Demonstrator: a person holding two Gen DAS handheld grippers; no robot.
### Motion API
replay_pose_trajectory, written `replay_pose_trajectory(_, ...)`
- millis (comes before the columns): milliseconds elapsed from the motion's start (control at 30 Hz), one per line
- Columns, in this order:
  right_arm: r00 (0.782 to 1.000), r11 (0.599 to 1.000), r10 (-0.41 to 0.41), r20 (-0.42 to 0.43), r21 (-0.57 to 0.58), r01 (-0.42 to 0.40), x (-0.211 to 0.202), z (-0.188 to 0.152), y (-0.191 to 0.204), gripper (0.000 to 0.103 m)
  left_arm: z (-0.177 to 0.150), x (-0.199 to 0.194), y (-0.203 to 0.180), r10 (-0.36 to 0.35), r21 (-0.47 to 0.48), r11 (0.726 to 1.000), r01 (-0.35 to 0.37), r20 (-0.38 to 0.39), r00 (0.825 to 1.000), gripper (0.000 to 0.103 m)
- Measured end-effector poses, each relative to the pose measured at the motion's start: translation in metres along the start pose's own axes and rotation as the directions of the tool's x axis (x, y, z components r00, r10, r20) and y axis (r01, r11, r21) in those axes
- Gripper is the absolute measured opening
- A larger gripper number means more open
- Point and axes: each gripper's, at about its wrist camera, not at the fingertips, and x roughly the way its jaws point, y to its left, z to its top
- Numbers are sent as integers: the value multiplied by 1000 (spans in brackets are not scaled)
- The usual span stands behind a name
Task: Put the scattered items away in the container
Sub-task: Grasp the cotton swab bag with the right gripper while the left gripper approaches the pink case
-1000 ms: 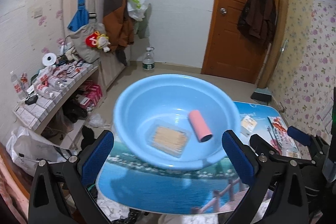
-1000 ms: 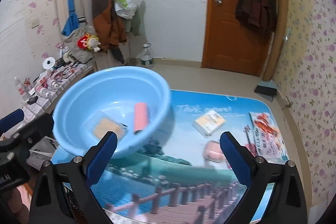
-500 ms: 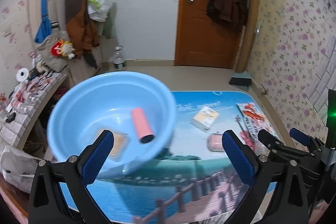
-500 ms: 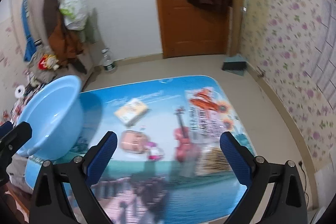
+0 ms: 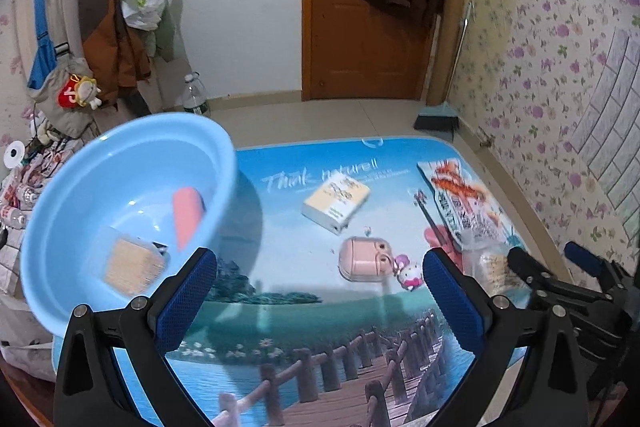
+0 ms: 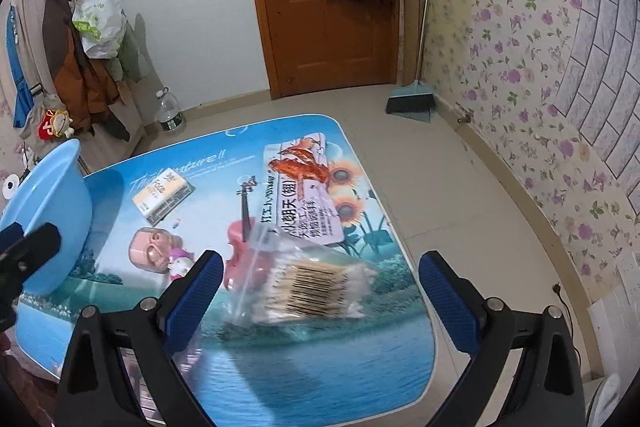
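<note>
Four items lie loose on the desk (image 6: 328,379): a yellow box (image 6: 162,195), a pink case (image 6: 151,251) with a small charm touching it, a long snack packet (image 6: 306,195), and a clear bag of cotton swabs (image 6: 308,293). The blue basin (image 5: 120,211) sits at the desk's left edge and holds a pink roll (image 5: 186,217) and a clear box of toothpicks (image 5: 134,265). Both grippers are spread wide and hold nothing: the right gripper (image 6: 318,303) hangs just above the bag, which lies between its fingers, and the left gripper (image 5: 320,299) hovers over the desk's near middle, right of the basin. My guess is the bag comes next. It looks slack and slippery, so pads that close on a loose corner of film rather than on the bundle inside could let it slide out on the way across. The bag's far end seems to overlap the packet, so a low grab might drag that along or nudge it toward the right edge. The basin appears to overhang the left edge, though fisheye bend makes this uncertain; a bump from the left gripper, or a drop against the near rim, could tip it. The case and charm near the path could be swept by a low carry.
</note>
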Motion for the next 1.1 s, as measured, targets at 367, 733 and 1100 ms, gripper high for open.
replay_pose_trajectory(367, 980, 972, 125, 157, -219, -89, -22, -19, 10, 99, -6, 31, -14, -22, 46, 999, 24, -42, 999, 103)
replay_pose_trajectory(733, 959, 916, 212, 188, -381, -128, -21, -25, 18, 92, -3, 51, -22, -38, 81, 996, 43, -60, 997, 103)
replay_pose_trajectory(1100, 989, 948, 134, 63, -298, -109, 24, -29, 7, 92, -7, 82, -27, -47, 77, 995, 56, -123, 991, 103)
